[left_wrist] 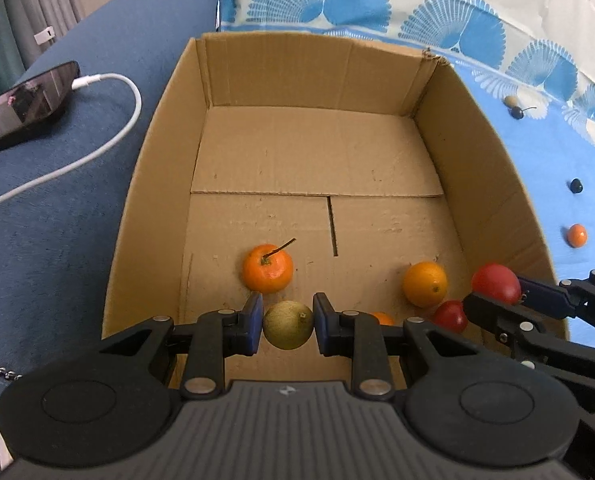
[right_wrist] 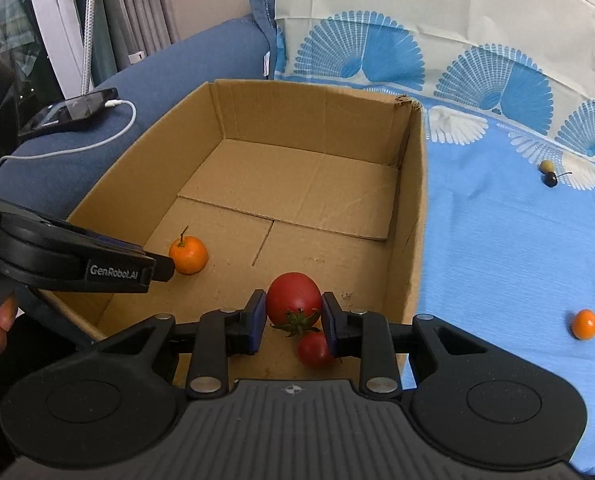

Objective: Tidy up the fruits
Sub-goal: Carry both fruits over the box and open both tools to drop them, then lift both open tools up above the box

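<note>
Left gripper (left_wrist: 288,325) pinching lime (left_wrist: 288,325), right gripper (right_wrist: 293,322) pinching tomato (right_wrist: 293,298), both over near end of box (left_wrist: 477,152).

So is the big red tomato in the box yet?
Not set down: the big red tomato hangs over the cardboard box, pinched by the right gripper.

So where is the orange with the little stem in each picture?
Left wrist view: the stemmed orange lies on the box floor, just beyond the greenish fruit in the left gripper.
Right wrist view: same orange, lower left.
Shared landmark: the cardboard box.
</note>
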`<state>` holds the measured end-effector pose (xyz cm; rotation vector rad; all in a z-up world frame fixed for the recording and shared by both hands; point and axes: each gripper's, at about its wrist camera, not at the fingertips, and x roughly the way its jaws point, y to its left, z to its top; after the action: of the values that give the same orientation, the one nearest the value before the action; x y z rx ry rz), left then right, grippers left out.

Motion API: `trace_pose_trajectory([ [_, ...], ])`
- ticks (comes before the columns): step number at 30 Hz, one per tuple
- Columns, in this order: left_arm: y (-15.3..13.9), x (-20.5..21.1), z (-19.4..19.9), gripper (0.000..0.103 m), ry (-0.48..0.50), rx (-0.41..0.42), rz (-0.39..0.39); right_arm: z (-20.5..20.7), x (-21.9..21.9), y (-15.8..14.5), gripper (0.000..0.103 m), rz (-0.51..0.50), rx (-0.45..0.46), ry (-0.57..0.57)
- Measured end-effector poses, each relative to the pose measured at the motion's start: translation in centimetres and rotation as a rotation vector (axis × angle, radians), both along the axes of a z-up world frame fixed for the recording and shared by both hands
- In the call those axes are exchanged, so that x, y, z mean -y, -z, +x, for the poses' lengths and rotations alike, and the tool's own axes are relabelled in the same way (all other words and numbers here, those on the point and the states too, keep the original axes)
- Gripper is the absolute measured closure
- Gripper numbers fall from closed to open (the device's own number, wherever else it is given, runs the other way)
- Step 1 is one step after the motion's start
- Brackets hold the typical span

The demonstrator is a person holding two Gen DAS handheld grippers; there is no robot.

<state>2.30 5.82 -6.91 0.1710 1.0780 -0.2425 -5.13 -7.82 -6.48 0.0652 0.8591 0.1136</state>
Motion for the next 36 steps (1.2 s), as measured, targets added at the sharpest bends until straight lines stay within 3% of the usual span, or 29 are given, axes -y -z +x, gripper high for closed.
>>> trace_pose_trajectory([
  [19,3.1,0.0,1.4,0.072,-0.012,-0.051,0.046,1.3,-0.3,2.0,0.072,-0.049,-0.028,-0.024],
  [20,3.0,-0.1,1.5,0.058,-0.014,-0.048,0.038,1.3,-0.3,2.0,0.072,-0.051,-0.027,-0.026],
  [21,2.9,-0.2,1.5,0.032,-0.017,-0.048,0.030,1.4,-0.3,2.0,0.071,-0.048,-0.027,-0.029],
  [22,2.7,-0.3,1.5,0.022,-0.025,-0.045,0.022,1.4,-0.3,2.0,0.063,-0.046,-0.028,-0.030],
  [23,2.4,-0.4,1.4,0.015,-0.021,-0.045,-0.011,1.5,-0.3,1.8,0.047,-0.048,-0.028,-0.030],
  [24,2.1,-0.4,1.3,0.011,-0.017,-0.048,-0.028,1.4,-0.3,1.6,0.041,-0.051,-0.021,-0.032],
  [26,1.5,0.0,0.9,0.006,-0.013,-0.026,-0.017,1.1,-0.5,0.9,0.020,-0.075,-0.002,-0.038],
  [27,1.0,0.2,0.6,0.000,-0.016,-0.003,0.004,0.9,-0.6,0.6,0.016,-0.097,0.006,-0.038],
  [32,-1.3,0.1,-1.5,0.000,0.001,0.062,0.012,-1.5,-1.0,-1.5,0.007,-0.122,0.054,-0.041],
  [36,-3.2,-0.6,-4.0,0.000,-0.029,0.091,-0.004,-4.1,-0.5,-3.4,0.006,-0.115,0.089,-0.026],
])
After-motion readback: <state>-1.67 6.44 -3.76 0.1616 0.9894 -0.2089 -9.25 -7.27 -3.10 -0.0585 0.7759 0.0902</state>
